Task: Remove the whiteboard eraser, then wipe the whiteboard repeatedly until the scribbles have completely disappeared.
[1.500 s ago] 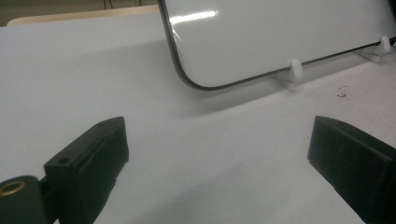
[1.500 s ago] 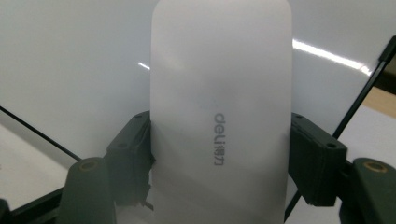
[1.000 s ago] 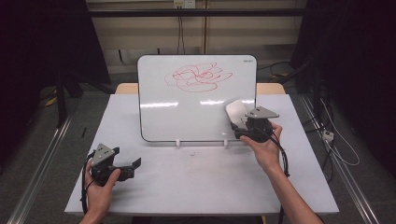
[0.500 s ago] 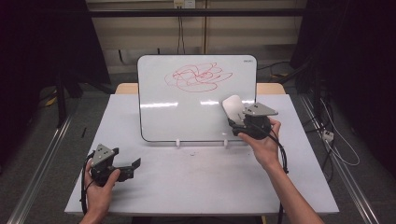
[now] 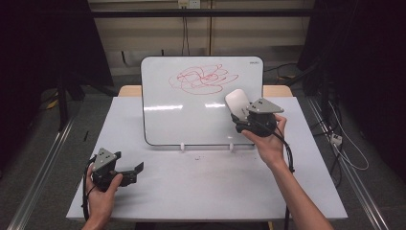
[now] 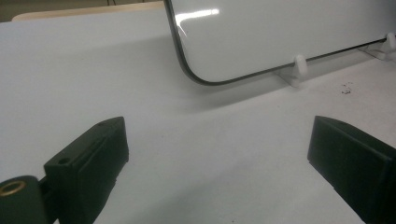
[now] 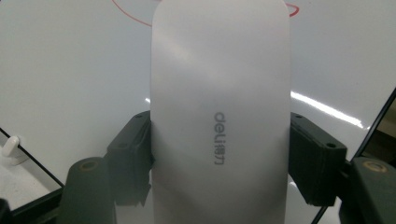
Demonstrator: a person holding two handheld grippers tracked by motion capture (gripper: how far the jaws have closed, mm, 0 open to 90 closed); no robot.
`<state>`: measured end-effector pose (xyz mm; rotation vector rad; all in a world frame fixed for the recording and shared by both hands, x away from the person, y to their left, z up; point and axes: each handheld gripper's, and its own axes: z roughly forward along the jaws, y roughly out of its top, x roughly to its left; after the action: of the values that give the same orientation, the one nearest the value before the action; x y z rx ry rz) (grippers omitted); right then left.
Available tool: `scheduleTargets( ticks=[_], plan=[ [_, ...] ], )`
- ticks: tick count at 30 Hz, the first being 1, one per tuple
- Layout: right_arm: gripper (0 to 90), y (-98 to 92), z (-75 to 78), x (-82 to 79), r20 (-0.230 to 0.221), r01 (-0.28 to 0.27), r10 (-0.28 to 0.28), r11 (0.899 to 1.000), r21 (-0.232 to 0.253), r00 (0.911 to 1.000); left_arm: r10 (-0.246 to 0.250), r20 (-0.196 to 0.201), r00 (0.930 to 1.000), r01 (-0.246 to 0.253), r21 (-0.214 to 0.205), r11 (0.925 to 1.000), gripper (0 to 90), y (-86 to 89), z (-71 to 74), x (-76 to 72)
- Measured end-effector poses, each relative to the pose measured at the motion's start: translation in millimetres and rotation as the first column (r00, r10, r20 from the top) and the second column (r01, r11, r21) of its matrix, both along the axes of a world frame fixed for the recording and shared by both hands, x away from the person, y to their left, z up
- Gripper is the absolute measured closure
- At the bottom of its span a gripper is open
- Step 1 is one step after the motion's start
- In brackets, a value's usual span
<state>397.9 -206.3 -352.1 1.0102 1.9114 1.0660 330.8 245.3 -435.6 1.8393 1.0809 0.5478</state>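
The right gripper (image 5: 241,116) pinches a white whiteboard eraser (image 7: 219,107) across its narrow sides, one black jaw pressed on each long edge, so the flat face stays free to meet the board. In the high view the eraser (image 5: 238,103) is held up in front of the whiteboard's lower right part, just below the red scribble (image 5: 203,79); whether it touches the surface cannot be told. That pose suggests the work in hand is wiping the marks off, and the eraser is probably carried with its length toward the scribble so that it can sweep over it.

The left gripper (image 5: 128,175) rests low on the white table (image 5: 201,187) near its front left corner, well apart from the board, its jaws spread wide with nothing between them; it seems simply parked out of the way.

The whiteboard (image 5: 191,120) leans back on small white clip feet (image 6: 299,65), which tilts its face toward the person for easy reach.

Counted: two grippers, one eraser, one whiteboard, one tangle of red scribble, two clip feet visible along the bottom edge, one table.
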Motion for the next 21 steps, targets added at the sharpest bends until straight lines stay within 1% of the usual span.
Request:
scheduleTargets(
  ticks=[8,14,17,18,21],
  plan=[
    [31.5,-3.7,12.0,9.0,0.026,0.020,-0.020,1.000,-0.001,0.9995,0.008,-0.011,0.9999,-0.008,-0.011,0.9999,5.0,1.8,-2.4,0.8],
    [31.5,-5.5,22.4,17.5,0.041,0.036,-0.036,0.999,0.005,0.9985,0.002,-0.014,0.9999,-0.002,-0.015,0.9999,5.0,1.2,-3.1,0.6],
    [31.5,-5.3,25.6,20.5,0.045,0.043,-0.043,0.999,-0.001,0.9980,-0.001,-0.013,0.9999,0.001,-0.017,0.9999,5.0,1.2,-3.2,0.7],
    [31.5,-5.1,29.2,23.8,0.050,0.051,-0.051,0.999,-0.009,0.9974,-0.001,-0.016,0.9999,0.001,-0.016,0.9999,5.0,0.9,-3.2,1.2],
    [31.5,-5.5,33.4,27.4,0.057,0.058,-0.058,0.998,-0.008,0.9967,-0.002,-0.020,0.9998,0.002,-0.012,0.9999,5.1,0.4,-3.5,1.9]
  ],
)
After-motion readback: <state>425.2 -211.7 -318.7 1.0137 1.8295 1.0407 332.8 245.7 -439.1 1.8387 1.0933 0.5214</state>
